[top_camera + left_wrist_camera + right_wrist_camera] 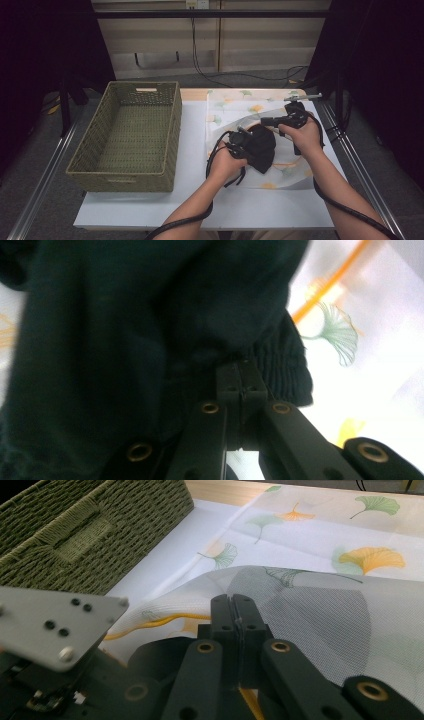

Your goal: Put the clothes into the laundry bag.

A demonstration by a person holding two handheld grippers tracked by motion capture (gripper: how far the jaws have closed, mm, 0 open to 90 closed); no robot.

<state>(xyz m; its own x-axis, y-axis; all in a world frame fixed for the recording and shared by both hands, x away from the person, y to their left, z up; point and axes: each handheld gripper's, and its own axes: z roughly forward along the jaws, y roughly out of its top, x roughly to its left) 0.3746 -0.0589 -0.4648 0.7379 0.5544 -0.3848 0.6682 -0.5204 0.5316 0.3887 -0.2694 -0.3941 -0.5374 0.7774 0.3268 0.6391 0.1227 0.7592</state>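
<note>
Stuffing a dark garment [262,145] into a mesh bag [250,107] printed with ginkgo leaves, right of a green wicker basket [131,135] on a white table [195,200]. Step in hand, by the look of it: feeding the garment through the bag's mouth.

Left gripper [241,385] clenched on a fold of the garment, near its ribbed edge, pushing it toward the opening. Right gripper [234,615] clamped on the bag's orange-trimmed rim [150,625], holding the mesh flap up and away from the table. Garment bunched at centre-right of the table, partly under the lifted mesh, partly outside at the near side. How much sits inside, hard to tell.

Next, probably: keep the rim lifted and wide, drive the garment farther in, then let go and regrip the trailing near part. Risk of fabric catching on the rim or slipping back out.
</note>
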